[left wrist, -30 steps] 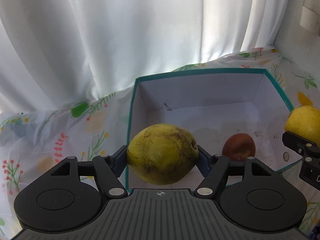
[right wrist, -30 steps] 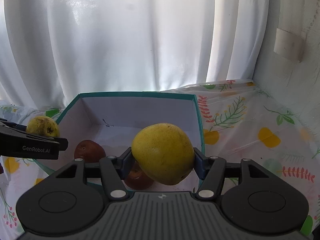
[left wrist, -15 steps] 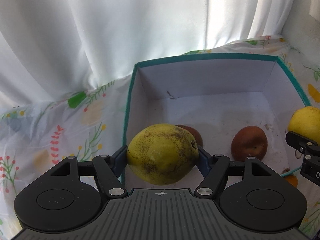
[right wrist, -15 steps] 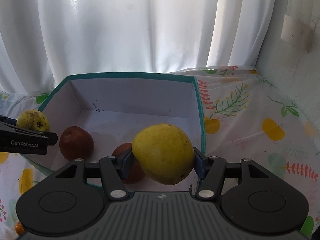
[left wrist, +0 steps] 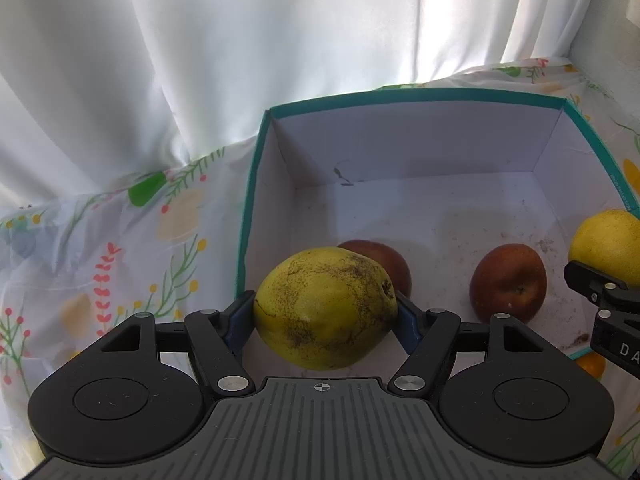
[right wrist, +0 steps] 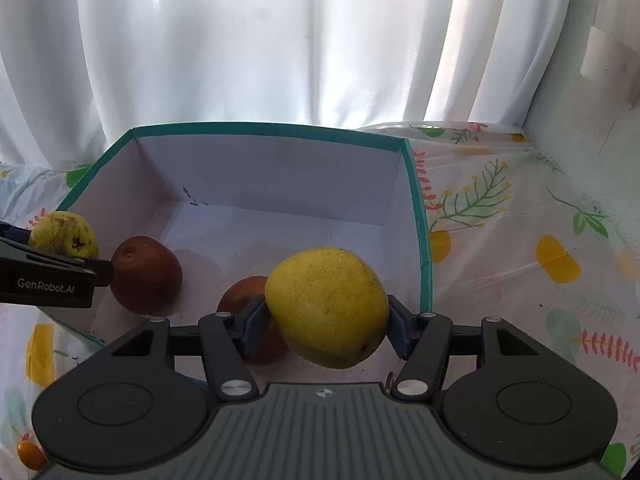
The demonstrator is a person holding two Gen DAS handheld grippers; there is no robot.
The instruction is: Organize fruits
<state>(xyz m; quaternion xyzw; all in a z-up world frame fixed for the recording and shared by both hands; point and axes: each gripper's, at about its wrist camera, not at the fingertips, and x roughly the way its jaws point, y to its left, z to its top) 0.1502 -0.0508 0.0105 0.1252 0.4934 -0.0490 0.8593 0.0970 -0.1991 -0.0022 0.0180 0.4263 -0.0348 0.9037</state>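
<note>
My left gripper (left wrist: 325, 312) is shut on a speckled yellow-green pear (left wrist: 324, 306) and holds it over the near left part of a white box with a teal rim (left wrist: 400, 94). My right gripper (right wrist: 326, 322) is shut on a smoother yellow pear (right wrist: 326, 306) over the box's near right part (right wrist: 418, 216). Two dark red apples lie on the box floor (left wrist: 508, 282) (left wrist: 386, 260); they also show in the right wrist view (right wrist: 146, 276) (right wrist: 244, 294). The right gripper and its pear (left wrist: 608, 242) show at the left view's right edge; the left pear (right wrist: 64, 234) shows at the right view's left edge.
The box sits on a floral tablecloth (right wrist: 520, 240). White curtains (left wrist: 280, 40) hang close behind it and a wall (right wrist: 600, 100) stands at the right. A small orange fruit (right wrist: 30, 454) lies on the cloth near the box's front left corner; it also shows in the left wrist view (left wrist: 592, 364).
Both grippers have moved forward and over the box with their pears still held. More of the box floor and both apples have come into view.
</note>
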